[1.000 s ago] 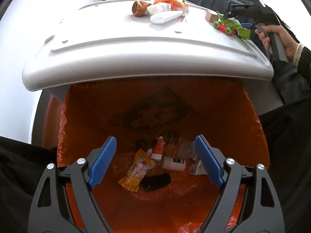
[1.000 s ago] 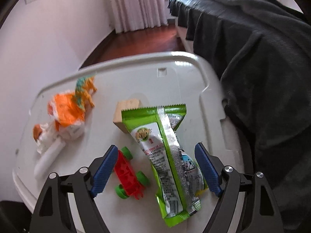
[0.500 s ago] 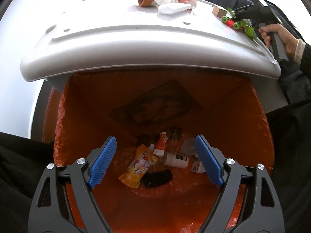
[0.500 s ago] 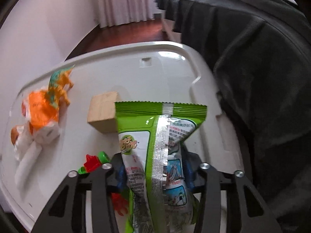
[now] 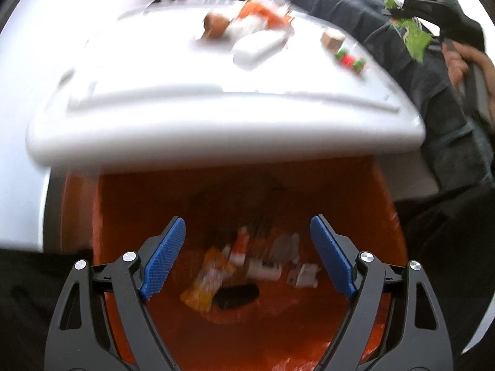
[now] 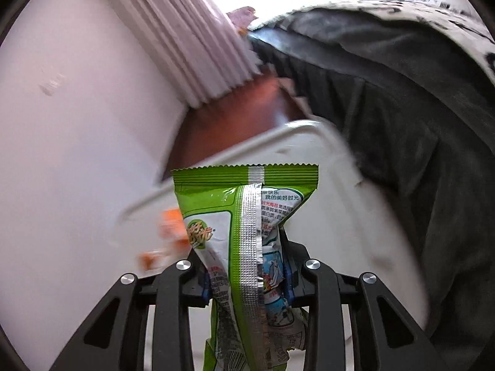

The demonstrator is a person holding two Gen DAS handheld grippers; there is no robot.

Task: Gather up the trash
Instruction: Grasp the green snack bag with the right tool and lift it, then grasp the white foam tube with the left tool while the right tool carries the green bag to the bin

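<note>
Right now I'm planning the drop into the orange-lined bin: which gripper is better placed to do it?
Right. The right gripper is shut on the green foil snack wrapper, lifted off the white plastic lid. The left gripper hangs open and empty over the orange-lined bin.

A green snack wrapper [image 6: 247,241] with a silver seam down its middle is pinched upright, lifted off the white lid [image 5: 185,99]. On the lid's far part lies crumpled orange and white trash [image 5: 247,27]. Near, below the lid, the orange-lined bin [image 5: 365,204] holds a yellow packet [image 5: 207,281], small tubes and scraps.
</note>
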